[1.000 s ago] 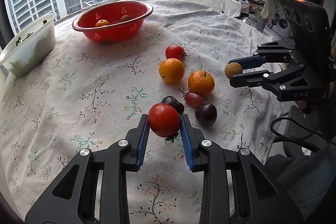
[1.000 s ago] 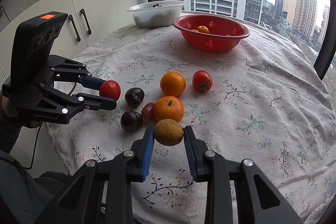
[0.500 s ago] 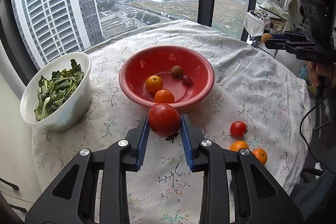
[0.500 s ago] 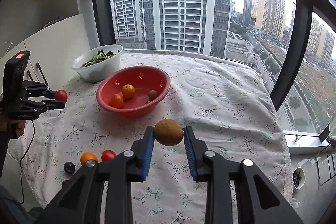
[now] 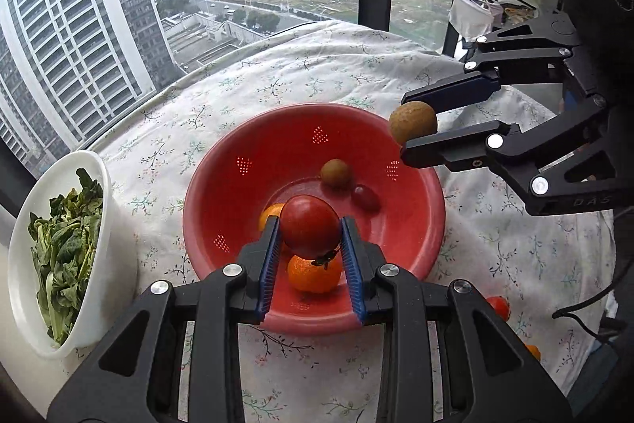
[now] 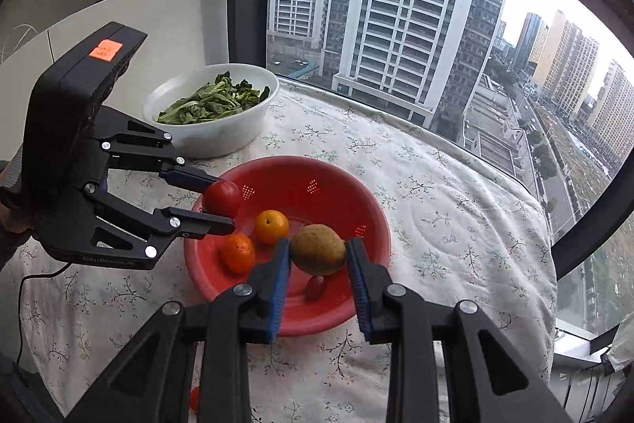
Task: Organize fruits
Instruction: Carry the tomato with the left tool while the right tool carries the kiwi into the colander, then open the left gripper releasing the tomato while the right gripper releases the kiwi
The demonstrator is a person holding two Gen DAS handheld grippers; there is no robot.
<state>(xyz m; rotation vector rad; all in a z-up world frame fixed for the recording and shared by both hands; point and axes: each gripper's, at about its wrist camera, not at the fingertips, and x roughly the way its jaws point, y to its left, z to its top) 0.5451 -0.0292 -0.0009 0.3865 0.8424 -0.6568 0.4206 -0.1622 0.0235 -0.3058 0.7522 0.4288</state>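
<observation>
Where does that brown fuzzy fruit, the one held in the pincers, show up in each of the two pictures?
Left wrist view: the brown fruit sits upper right, pinched in the right gripper above the basket's rim.
Right wrist view: the brown fruit is lower centre, between the blue pads.
Shared landmark: the red basket.

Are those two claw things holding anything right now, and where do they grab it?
Left gripper pinches a red tomato by its sides; right gripper pinches a brown kiwi likewise.
</observation>
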